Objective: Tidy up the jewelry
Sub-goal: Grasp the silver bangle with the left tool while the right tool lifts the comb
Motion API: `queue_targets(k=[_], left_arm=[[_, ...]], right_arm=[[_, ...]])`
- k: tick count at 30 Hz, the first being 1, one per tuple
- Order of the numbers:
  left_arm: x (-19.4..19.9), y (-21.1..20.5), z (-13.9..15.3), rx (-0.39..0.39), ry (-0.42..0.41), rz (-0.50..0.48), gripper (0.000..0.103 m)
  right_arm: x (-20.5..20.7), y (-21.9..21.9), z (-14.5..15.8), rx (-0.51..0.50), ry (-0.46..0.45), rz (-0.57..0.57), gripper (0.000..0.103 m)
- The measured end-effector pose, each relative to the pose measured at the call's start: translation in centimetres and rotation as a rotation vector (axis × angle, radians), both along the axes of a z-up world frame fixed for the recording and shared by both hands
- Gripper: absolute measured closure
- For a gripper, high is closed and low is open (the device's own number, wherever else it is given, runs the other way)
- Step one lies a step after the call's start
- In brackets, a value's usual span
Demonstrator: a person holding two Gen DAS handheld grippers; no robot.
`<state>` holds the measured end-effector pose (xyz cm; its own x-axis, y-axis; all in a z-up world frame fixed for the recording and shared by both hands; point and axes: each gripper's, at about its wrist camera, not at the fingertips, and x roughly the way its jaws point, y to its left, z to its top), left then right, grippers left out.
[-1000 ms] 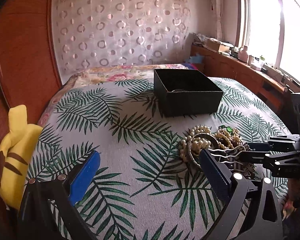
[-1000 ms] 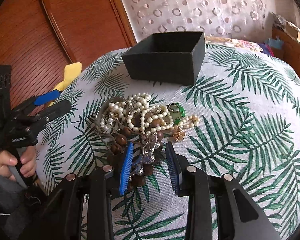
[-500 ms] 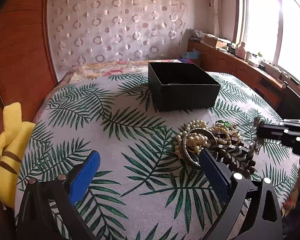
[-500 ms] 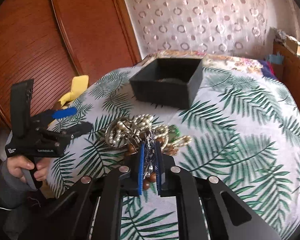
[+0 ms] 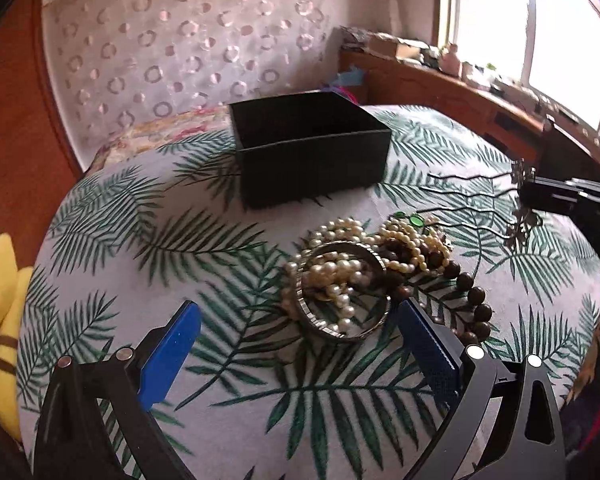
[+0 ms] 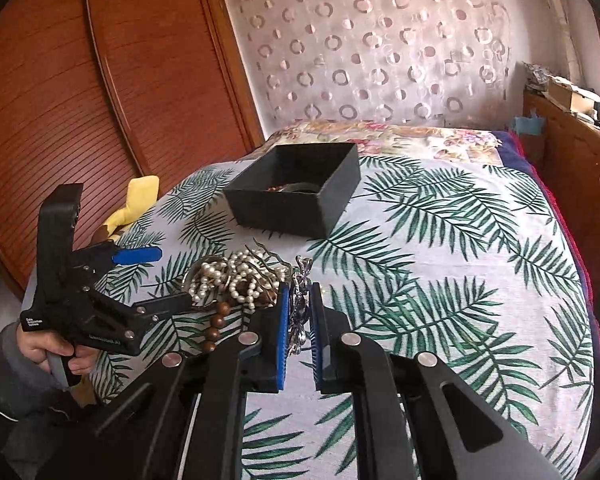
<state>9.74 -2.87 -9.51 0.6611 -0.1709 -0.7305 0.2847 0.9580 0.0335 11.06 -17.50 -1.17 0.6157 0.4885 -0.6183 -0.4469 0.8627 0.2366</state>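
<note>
Left wrist view: the left gripper has its jaws released wide, a bangle filled with pearls lying on the bed between and just ahead of them. Right of the jaws, the right gripper holds a hairpin clear of the bed, its wavy prongs pointing toward the box; wooden beads trail beside the right jaw. Only this view shows the full prongs.

Right wrist view: the right gripper has its jaws clenched on the hairpin by its ornate silver head. Only this view shows items already inside the box, ahead of the jaws, and the person's hand on the left gripper.

Compared with 0.5 s earlier, the hairpin has risen off the jewelry pile, and the left gripper has come closer to the bangle.
</note>
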Motion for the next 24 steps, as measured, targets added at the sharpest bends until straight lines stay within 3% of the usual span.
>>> queue_targets(k=[3, 5, 15, 18, 24], left_arm=[[0.4, -1.1, -0.1, 0.029, 0.013, -0.026, 0.024], [0.7, -1.5, -0.4, 0.051, 0.025, -0.04, 0.03], [0.8, -2.1, -1.2, 0.074, 0.05, -0.08, 0.03], [1.0, -1.7, -0.9, 0.029, 0.051, -0.089, 0.048], [0.4, -0.7, 0.1, -0.014, 0.008, -0.071, 0.048]], right_arm=[[0.0, -0.2, -0.3, -0.001, 0.003, -0.003, 0.092], [0.0, -0.3, -0.5, 0.002, 0.007, -0.004, 0.092], [-0.1, -0.2, -1.1, 0.007, 0.014, -0.002, 0.092], [0.0, 0.0, -1.3, 0.004, 0.019, 0.001, 0.092], [0.2, 0.4, -1.6, -0.005, 0.025, 0.01, 0.092]])
